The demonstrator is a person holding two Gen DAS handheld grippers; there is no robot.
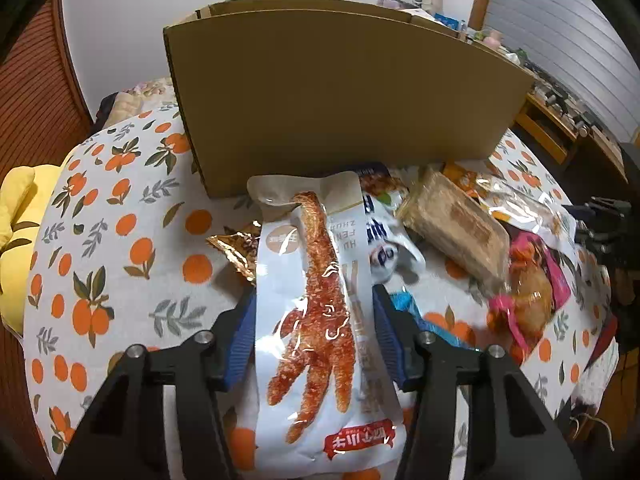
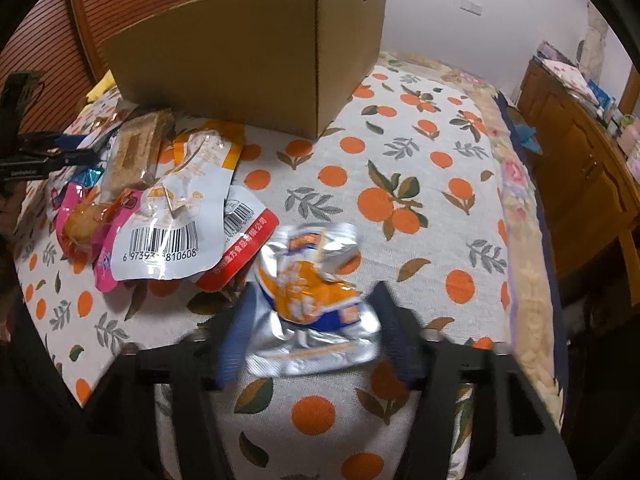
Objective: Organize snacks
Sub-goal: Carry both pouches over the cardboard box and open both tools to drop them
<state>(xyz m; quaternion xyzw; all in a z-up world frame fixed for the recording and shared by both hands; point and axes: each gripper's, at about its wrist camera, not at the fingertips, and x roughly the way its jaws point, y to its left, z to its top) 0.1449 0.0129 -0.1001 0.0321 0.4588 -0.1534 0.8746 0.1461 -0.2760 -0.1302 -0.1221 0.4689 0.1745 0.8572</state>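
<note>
In the left wrist view a long white packet picturing a chicken foot (image 1: 320, 320) lies lengthwise between the blue pads (image 1: 240, 336) of my left gripper (image 1: 314, 292). Both pads press on its sides, so the gripper is shut on it. In the right wrist view my right gripper (image 2: 315, 288) is shut on a crumpled silver and orange packet (image 2: 312, 292), gripped by its sides above the tablecloth. An open cardboard box (image 1: 340, 100) (image 2: 248, 60) stands just beyond both grippers; its inside is hidden.
A pile of other snacks lies by the box: a clear-wrapped brown cake bar (image 1: 456, 232), a pink packet (image 1: 532, 292), a white barcode pouch (image 2: 172, 216), a gold wrapper (image 1: 240, 248). The orange-print tablecloth (image 2: 400, 208) covers the table; a wooden cabinet (image 2: 580, 152) stands at right.
</note>
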